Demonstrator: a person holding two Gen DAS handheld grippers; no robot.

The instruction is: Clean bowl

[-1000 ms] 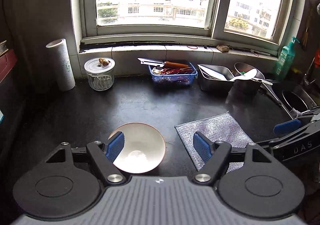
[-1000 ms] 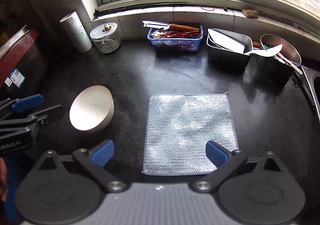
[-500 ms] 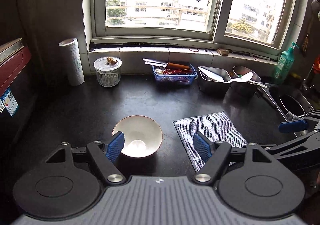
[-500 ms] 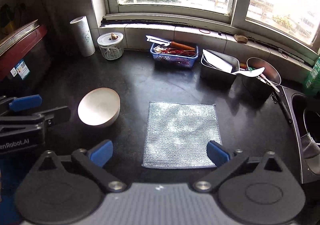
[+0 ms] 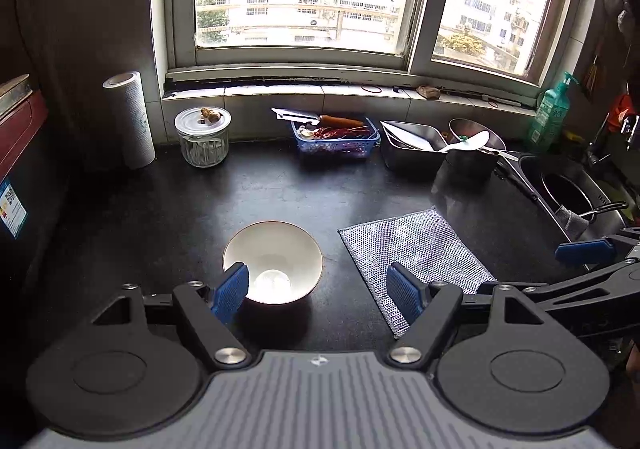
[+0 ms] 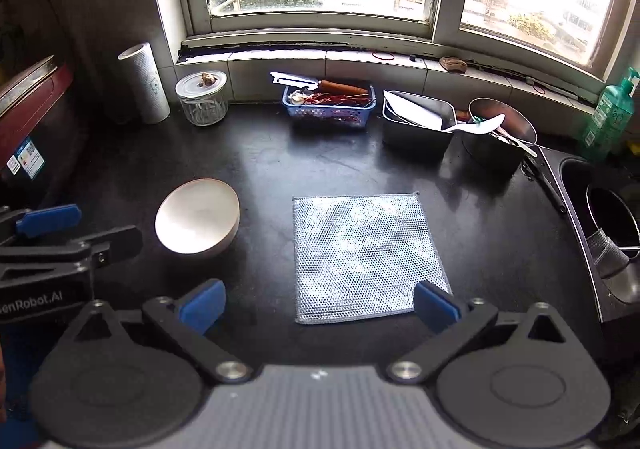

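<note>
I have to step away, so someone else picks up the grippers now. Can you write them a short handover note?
Left claw: open, empty, above the counter near the bowl.
Right claw: open, empty, over the near edge of the mesh cloth.
Bowl: upright on the counter, to the left of the cloth, apart from it. The cloth lies flat.
Sink: far right.
Done: nothing visible; neither bowl nor cloth is picked up.
Left: probably take the cloth with the right claw, steady the bowl with the left, and wipe.

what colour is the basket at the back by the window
Blue, a slotted plastic basket below the windowsill; the right wrist view shows it best.
</note>
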